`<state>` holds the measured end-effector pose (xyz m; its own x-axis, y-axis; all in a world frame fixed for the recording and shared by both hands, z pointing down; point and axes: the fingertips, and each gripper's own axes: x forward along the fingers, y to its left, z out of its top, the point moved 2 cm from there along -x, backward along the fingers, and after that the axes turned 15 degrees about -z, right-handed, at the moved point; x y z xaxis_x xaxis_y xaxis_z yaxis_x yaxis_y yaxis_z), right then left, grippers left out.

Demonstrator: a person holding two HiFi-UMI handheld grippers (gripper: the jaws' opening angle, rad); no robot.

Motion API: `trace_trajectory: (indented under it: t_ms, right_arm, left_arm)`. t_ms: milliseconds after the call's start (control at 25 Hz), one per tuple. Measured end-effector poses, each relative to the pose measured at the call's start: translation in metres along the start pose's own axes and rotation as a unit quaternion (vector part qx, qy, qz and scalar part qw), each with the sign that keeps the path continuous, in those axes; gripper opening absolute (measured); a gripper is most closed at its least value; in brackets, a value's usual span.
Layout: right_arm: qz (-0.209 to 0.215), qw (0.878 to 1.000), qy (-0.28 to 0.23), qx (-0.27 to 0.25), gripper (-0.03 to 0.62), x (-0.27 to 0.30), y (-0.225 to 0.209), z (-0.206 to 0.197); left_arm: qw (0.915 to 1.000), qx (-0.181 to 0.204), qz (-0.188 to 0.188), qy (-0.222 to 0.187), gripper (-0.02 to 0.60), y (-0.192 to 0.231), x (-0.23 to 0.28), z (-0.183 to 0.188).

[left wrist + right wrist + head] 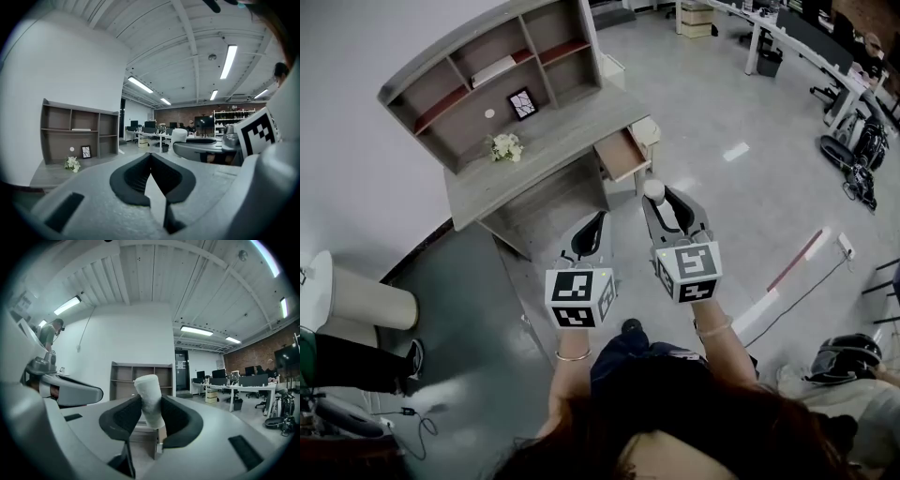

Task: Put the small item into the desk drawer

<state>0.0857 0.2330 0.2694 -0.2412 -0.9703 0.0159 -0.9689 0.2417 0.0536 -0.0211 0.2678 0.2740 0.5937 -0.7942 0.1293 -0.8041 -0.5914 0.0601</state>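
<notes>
The person's dark hair (675,441) fills the six o'clock edge of the head view, both hands held out ahead. The left gripper (596,223) has its jaws closed tip to tip, with nothing between them. At its three o'clock, the right gripper (660,208) has its jaws clamped on a small white cylinder (653,190) that pokes up past them, over the floor. The counter (553,141) stands toward eleven o'clock, its drawer (622,155) open, just beyond the cylinder. White flowers (504,147) and a small picture frame (522,103) sit on the counter.
</notes>
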Motion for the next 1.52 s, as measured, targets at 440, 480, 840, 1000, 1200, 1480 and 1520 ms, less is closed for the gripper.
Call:
trace_trajectory:
  t_ms: [440, 480, 840, 1000, 1200, 1480, 1520]
  right_arm:
    - [-0.013, 1.000, 0.002, -0.011, 0.120, 0.025, 0.009, -0.002]
    - [-0.015, 1.000, 0.002, -0.011, 0.120, 0.028, 0.011, -0.002]
    - [-0.038, 0.999, 0.004, -0.020, 0.121, 0.054, 0.031, 0.002]
    - [-0.046, 0.999, 0.003, -0.026, 0.120, 0.062, 0.036, 0.003]
    - [-0.051, 0.998, 0.003, -0.032, 0.120, 0.070, 0.037, 0.007]
    - [-0.050, 0.998, 0.006, -0.033, 0.120, 0.090, 0.033, 0.003]
    - [-0.050, 0.998, 0.007, -0.032, 0.120, 0.094, 0.032, 0.002]
  left_arm:
    - [0.9999, 0.001, -0.014, -0.004, 0.015, 0.027, 0.013, 0.004]
    - [0.9999, 0.001, -0.016, -0.004, 0.015, 0.032, 0.013, 0.004]
    - [0.9992, 0.001, -0.041, -0.002, 0.015, 0.065, 0.013, 0.004]
    - [0.9989, 0.000, -0.047, -0.004, 0.015, 0.077, 0.013, 0.003]
    - [0.9986, -0.003, -0.052, -0.010, 0.015, 0.085, 0.016, 0.007]
    - [0.9986, -0.009, -0.052, -0.009, 0.015, 0.099, 0.034, 0.005]
    - [0.9986, -0.010, -0.052, -0.008, 0.015, 0.101, 0.038, 0.004]
